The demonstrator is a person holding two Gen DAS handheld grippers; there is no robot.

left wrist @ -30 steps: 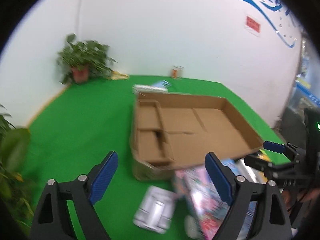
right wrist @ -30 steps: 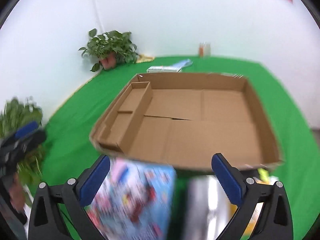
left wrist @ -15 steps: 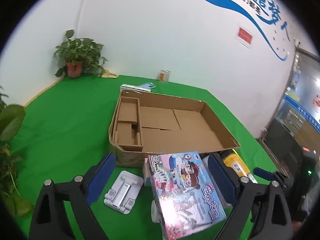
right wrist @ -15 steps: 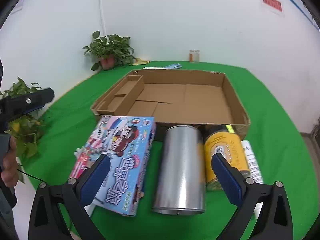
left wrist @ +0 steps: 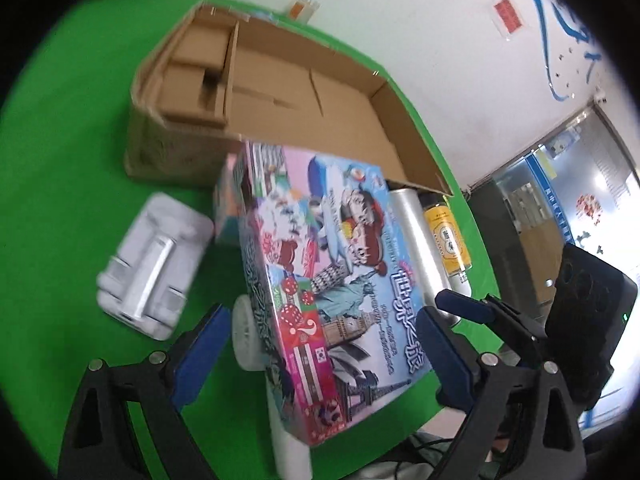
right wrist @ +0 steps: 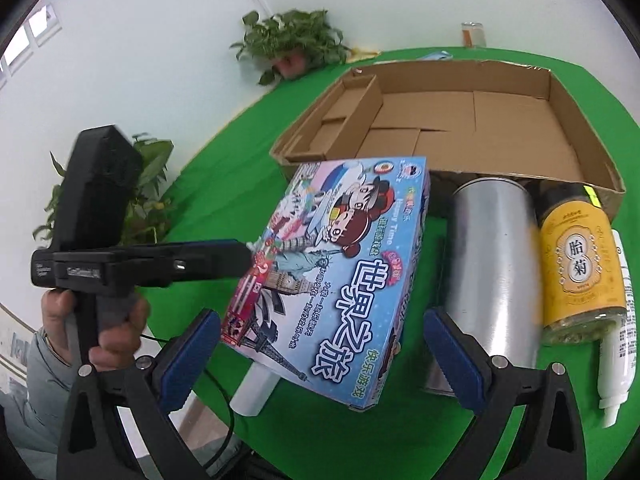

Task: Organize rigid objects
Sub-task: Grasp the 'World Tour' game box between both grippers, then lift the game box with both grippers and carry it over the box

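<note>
A colourful board-game box lies tilted on other items in front of an open, empty cardboard box. My left gripper is open, its fingers on either side of the game box's near end, not touching. My right gripper is open around the game box's near corner. A silver can, a yellow jar and a white tube lie to the right of it.
A white folded stand lies left of the game box on the green table. A white roll sticks out under the game box. Potted plants stand at the table's far and left edges.
Both grippers have dropped lower and moved in close to the game box, which now fills the space between each pair of fingers. Both stay open.
</note>
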